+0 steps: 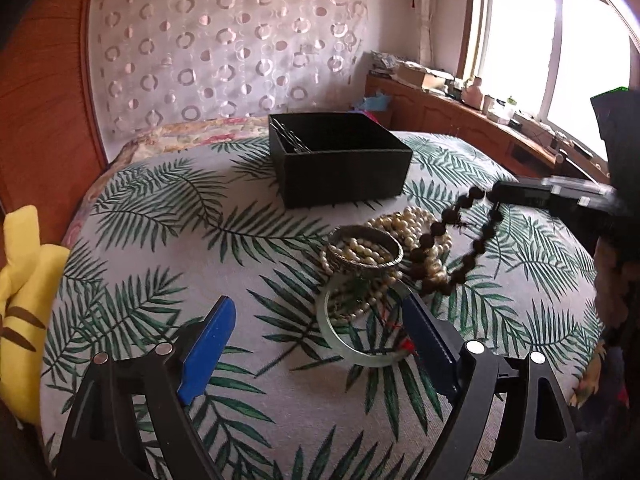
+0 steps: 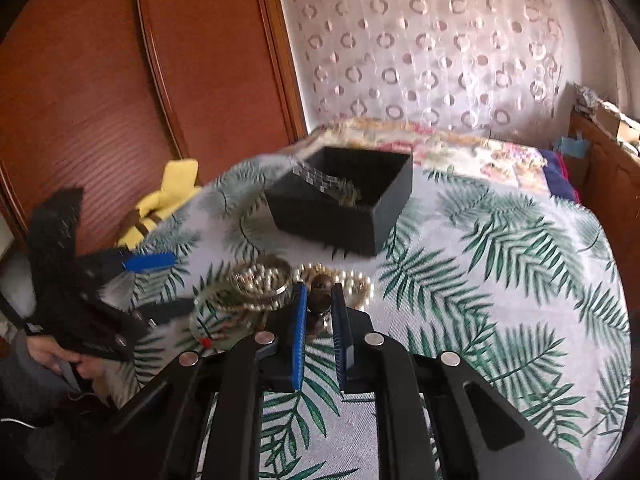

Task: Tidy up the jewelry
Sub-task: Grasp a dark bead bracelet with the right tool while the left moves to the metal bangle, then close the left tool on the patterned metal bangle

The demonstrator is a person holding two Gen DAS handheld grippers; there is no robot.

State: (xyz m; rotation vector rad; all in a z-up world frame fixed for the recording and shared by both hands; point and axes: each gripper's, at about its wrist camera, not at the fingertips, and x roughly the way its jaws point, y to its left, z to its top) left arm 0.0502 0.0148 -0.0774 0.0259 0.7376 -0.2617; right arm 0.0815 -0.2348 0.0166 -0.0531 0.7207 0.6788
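Right wrist view shows the right gripper (image 2: 320, 300) pinched narrow on a dark bead bracelet (image 2: 321, 285), which the left wrist view shows lifted and dangling (image 1: 478, 236) above the leaf-print bedspread (image 1: 168, 248). Left gripper (image 1: 320, 320) is spread wide with nothing between its blue fingers (image 1: 208, 344), low over the bedspread, with a pale green bangle (image 1: 352, 344) just beyond its tips, a metal bangle (image 1: 364, 252) propped on a heap of pearl strands (image 1: 408, 224) behind that. Farther off sits an open black box (image 1: 340, 160) with some jewelry inside, and a yellow plush toy (image 1: 24, 300) lies at the left edge.
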